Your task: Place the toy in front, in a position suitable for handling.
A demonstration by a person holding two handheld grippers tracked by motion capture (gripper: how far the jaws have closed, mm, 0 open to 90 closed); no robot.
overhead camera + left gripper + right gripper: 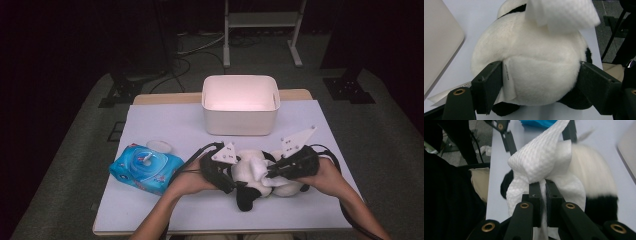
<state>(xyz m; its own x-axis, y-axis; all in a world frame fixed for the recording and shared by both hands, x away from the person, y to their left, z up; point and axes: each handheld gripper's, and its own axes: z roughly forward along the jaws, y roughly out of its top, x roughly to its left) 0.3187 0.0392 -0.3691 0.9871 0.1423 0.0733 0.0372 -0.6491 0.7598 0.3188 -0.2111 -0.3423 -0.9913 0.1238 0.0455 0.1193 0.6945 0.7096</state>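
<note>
Panda toy held and wiped at the counter's near edge.
Left gripper (226, 175) has its fingers (487, 82) clamped on the plush panda (534, 72), which lies on the white counter (165, 125). Right gripper (280, 170) has its fingers (535, 202) pinched together on a white wipe (541, 157), touching the panda's top.

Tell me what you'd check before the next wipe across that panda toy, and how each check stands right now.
1. Left gripper steadies the plush panda, its fingers against both sides: ok.
2. Right gripper is shut on the white wipe: ok.
3. Wipe lies against the panda's fur: ok.
4. Panda rests on the white table sheet, well inside its edges: ok.
5. Blue wipes pack is out of the way: ok.
6. Dirt left on the fur: cannot tell.
</note>
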